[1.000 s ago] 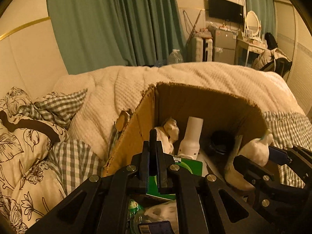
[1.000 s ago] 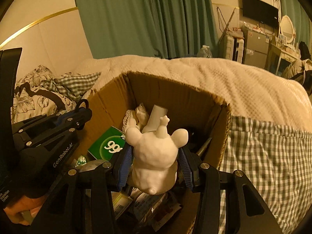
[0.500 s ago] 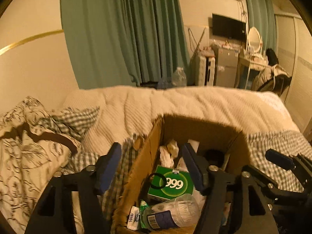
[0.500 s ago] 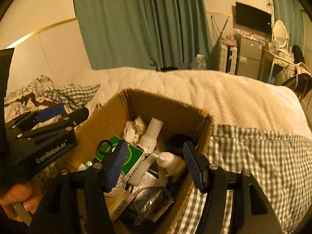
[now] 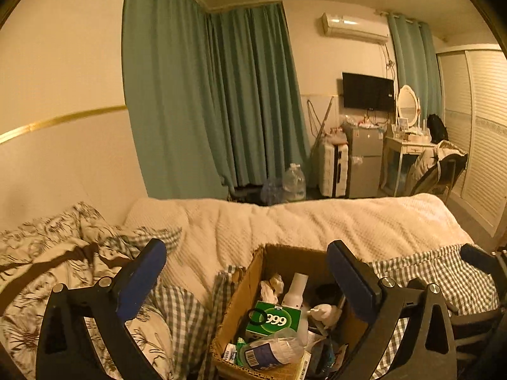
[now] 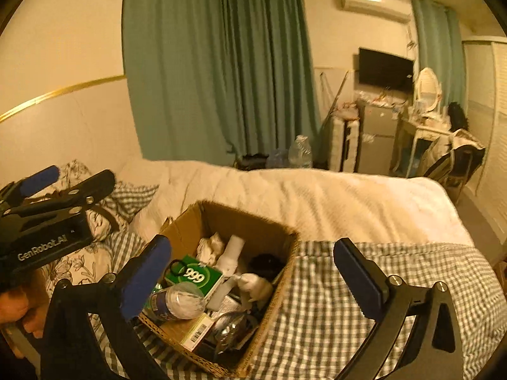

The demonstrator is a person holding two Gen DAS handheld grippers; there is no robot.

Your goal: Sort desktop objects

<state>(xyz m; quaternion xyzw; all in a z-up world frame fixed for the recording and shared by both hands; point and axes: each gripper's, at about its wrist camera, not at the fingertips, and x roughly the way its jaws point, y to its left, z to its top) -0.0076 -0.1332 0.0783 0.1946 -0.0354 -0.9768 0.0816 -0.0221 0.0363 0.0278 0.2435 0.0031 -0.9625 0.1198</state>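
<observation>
I am holding both grippers up and back from the open brown cardboard box point(image 6: 279, 237) sitting on the checked bedspread point(image 6: 364, 285), because both loads are dropped and I want a clear look down at what is sorted. My left gripper point(image 5: 247, 275) is opening, jaws spread wide with nothing between the blue pads; my right gripper point(image 6: 253, 272) is opening too, likewise empty, the box showing through the gap. The small white animal-shaped figurine point(image 6: 255, 285) is lying inside the box against its right wall, beside the white plastic tube point(image 6: 233, 253), and the green carton printed 999 point(image 6: 193, 275) is lying flat toward the left wall, with a clear plastic bottle point(image 6: 177, 304) just in front of it. A second ago my right pads were clamping the figurine over the box and my left jaws were pinched shut above the carton; now both are released, and the box is looking smaller and lower in both views.
</observation>
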